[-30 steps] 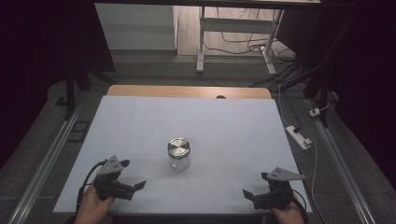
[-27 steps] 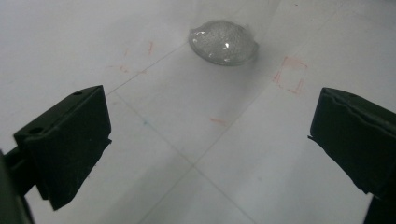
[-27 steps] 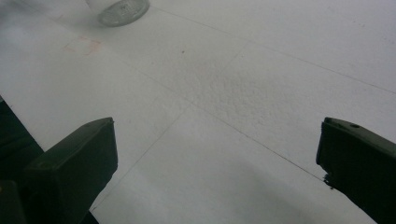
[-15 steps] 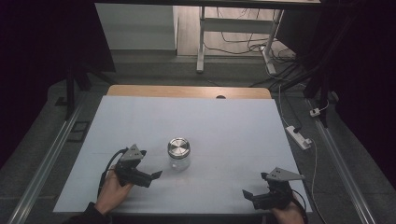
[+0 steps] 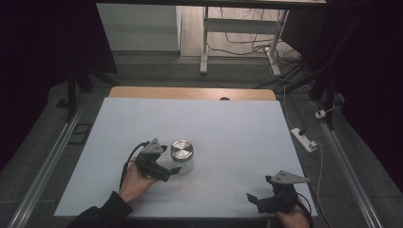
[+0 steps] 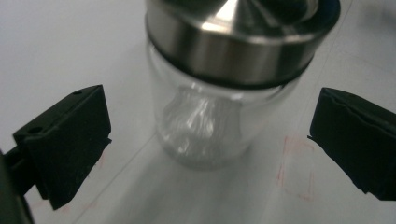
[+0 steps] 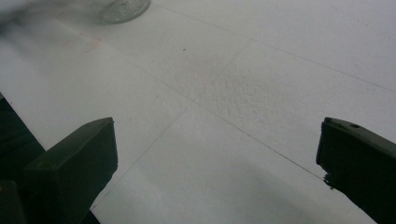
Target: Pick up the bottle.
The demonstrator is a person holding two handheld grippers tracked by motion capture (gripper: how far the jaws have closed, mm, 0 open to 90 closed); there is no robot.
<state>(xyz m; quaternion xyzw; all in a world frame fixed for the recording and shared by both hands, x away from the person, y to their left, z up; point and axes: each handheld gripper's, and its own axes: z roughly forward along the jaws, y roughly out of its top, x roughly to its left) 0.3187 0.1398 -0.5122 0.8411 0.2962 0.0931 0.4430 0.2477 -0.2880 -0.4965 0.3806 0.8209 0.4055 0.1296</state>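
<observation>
Left gripper jaws apart around glass jar, right gripper agape, well apart on white table

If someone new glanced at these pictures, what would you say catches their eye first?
Most likely the small clear glass jar with a shiny metal lid, standing upright alone near the middle of the white table. Next, the left gripper right beside it, its black fingers spread open on either side of the jar without touching it. The right gripper sits open near the table's front right edge, well away from the jar.
</observation>
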